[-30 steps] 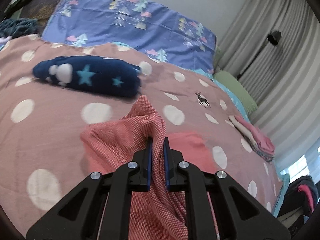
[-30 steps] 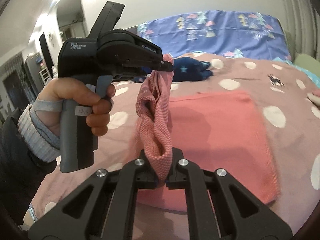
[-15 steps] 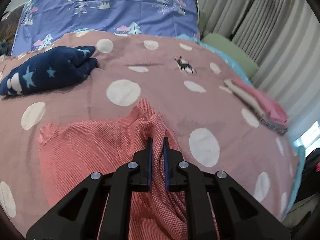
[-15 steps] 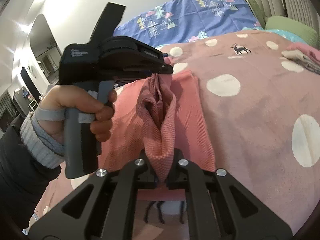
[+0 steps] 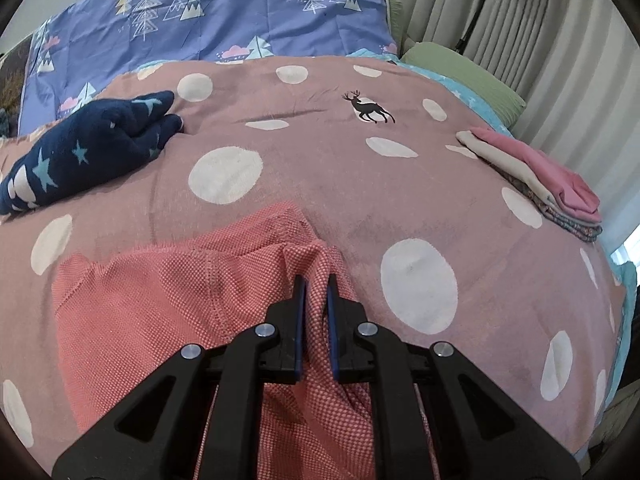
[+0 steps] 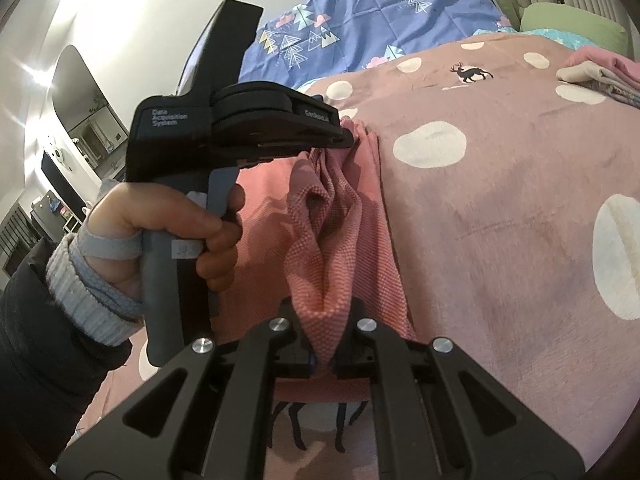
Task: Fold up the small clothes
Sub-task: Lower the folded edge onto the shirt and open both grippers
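A coral-red knit garment [image 5: 160, 312] lies on the pink polka-dot bedspread [image 5: 320, 168]. My left gripper [image 5: 316, 292] is shut on a bunched edge of it, low over the bed. My right gripper [image 6: 322, 356] is shut on the same edge of the garment [image 6: 332, 240], which hangs pleated between the two grippers. The left gripper [image 6: 344, 140] also shows in the right wrist view, held in a hand, its tips pinching the cloth's far end.
A dark blue star-print garment [image 5: 80, 152] lies at the far left of the bed. A folded stack of pink and beige clothes [image 5: 548, 176] sits at the right edge. A blue tree-print pillow [image 5: 224, 20] and a green cushion [image 5: 460, 72] lie behind; curtains hang at the right.
Both grippers have carried the held edge to the right across the bed and lowered it. The garment now lies doubled under them. Both stayed shut.
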